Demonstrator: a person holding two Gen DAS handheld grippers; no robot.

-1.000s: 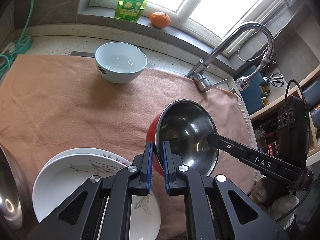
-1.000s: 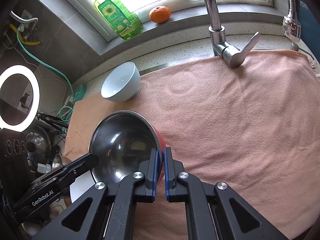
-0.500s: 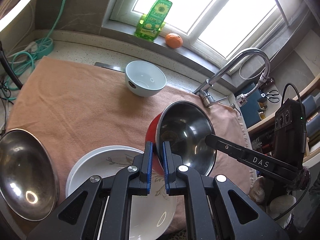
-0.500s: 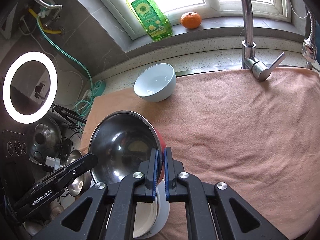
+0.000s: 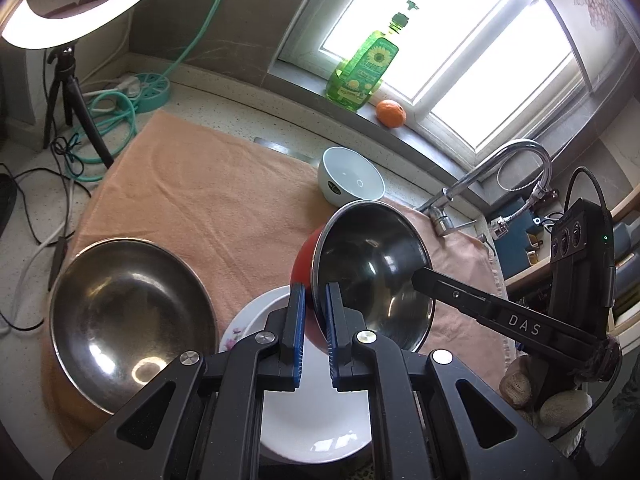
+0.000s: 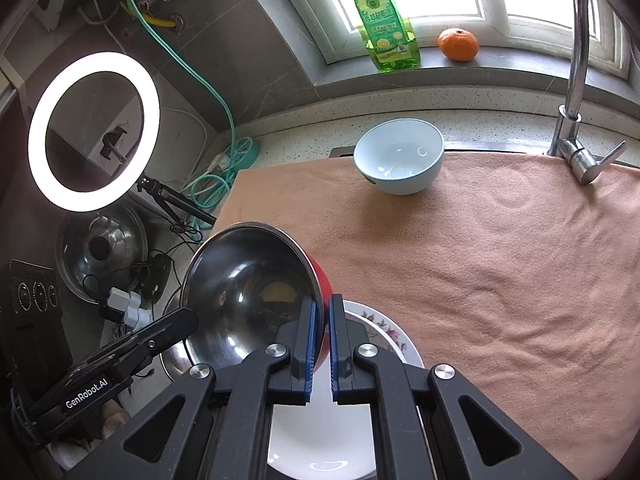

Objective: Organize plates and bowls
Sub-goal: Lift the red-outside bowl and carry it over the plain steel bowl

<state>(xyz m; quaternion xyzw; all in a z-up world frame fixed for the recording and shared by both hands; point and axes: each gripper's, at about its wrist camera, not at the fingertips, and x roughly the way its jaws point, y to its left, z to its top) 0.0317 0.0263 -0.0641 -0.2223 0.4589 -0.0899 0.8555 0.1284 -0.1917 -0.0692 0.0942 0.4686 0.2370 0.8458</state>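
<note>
A red bowl with a steel inside (image 5: 372, 268) (image 6: 248, 292) hangs tilted in the air. My left gripper (image 5: 313, 300) is shut on its near rim and my right gripper (image 6: 320, 312) is shut on the opposite rim. Below it lies a stack of white flowered plates (image 5: 320, 432) (image 6: 384, 340) on the orange towel (image 5: 208, 200) (image 6: 500, 264). A large steel bowl (image 5: 128, 320) sits left of the plates. A pale blue bowl (image 5: 352, 180) (image 6: 400, 156) stands at the towel's far edge.
A faucet (image 5: 480, 176) (image 6: 576, 80) rises at the far right. A green soap bottle (image 5: 364, 72) (image 6: 384, 28) and an orange (image 5: 390, 113) (image 6: 458, 44) sit on the windowsill. A ring light (image 6: 94, 132), its tripod and cables stand left.
Both grippers have lifted the red bowl up and back towards the left. It now hangs over the plate stack, and the large steel bowl has come into the left wrist view.
</note>
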